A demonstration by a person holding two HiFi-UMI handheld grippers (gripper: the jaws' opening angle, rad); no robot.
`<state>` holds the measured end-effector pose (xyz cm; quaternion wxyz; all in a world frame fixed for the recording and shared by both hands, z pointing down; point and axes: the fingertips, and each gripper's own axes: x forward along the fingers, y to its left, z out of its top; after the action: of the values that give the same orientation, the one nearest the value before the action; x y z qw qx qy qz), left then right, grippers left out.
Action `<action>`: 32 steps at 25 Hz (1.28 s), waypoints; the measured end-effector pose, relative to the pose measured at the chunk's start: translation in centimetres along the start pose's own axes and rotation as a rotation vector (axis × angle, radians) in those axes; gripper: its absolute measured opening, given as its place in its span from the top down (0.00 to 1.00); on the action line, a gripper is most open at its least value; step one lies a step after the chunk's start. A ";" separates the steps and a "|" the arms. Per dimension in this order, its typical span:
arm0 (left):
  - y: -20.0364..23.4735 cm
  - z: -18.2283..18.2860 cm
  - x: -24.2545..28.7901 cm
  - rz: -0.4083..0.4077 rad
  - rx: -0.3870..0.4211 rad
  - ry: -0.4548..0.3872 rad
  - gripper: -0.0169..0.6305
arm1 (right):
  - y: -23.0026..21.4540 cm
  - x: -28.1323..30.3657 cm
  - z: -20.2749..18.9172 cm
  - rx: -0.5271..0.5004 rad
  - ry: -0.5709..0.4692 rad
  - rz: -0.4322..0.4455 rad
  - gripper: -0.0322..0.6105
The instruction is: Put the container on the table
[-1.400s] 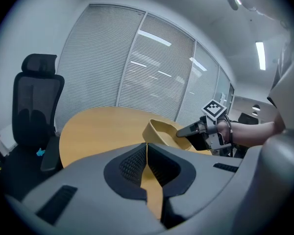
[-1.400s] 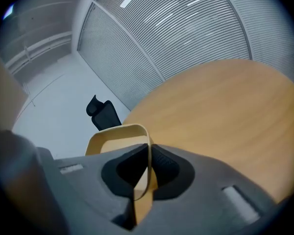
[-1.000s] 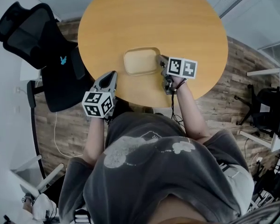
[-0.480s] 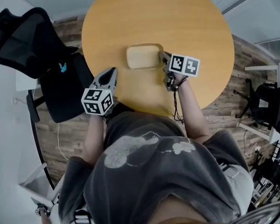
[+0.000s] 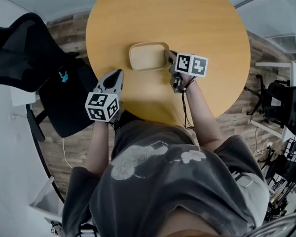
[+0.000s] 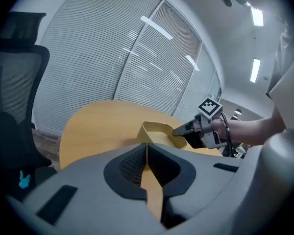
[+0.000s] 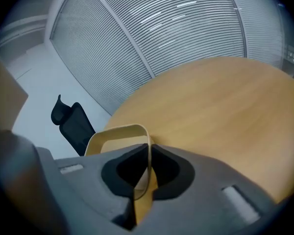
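Round wooden table is filling the office floor, a black chair standing at its left. The left gripper is hovering over the near-left edge, jaws pressed together on nothing. The tan container is sitting mid-table, the right gripper pinching its right rim.

I am reading no words or numbers anywhere. The left gripper and right gripper are carrying only square markers; the shirt is showing a wordless white print.
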<state>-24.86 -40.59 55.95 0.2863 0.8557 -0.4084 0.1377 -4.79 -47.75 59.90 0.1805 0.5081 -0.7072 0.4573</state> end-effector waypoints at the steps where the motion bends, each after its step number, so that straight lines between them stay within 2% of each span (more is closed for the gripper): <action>1: 0.4 0.1 0.3 -0.005 -0.003 0.005 0.97 | 0.1 0.6 0.3 0.003 0.001 -0.003 0.92; 8: 3.3 -0.3 1.6 -0.042 -0.012 0.049 0.97 | 1.0 4.6 1.3 0.001 0.017 -0.043 0.92; 14: 6.2 -0.2 2.3 -0.037 -0.035 0.061 0.97 | 0.6 6.7 1.0 0.037 0.030 -0.080 0.92; 32: 5.9 -0.8 3.7 -0.069 -0.047 0.083 0.97 | -0.9 6.3 1.1 0.060 0.017 -0.141 0.92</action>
<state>-27.11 -45.39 60.56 0.3274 0.8560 -0.3694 0.1537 -6.40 -52.28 64.29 0.2031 0.5580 -0.6540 0.4687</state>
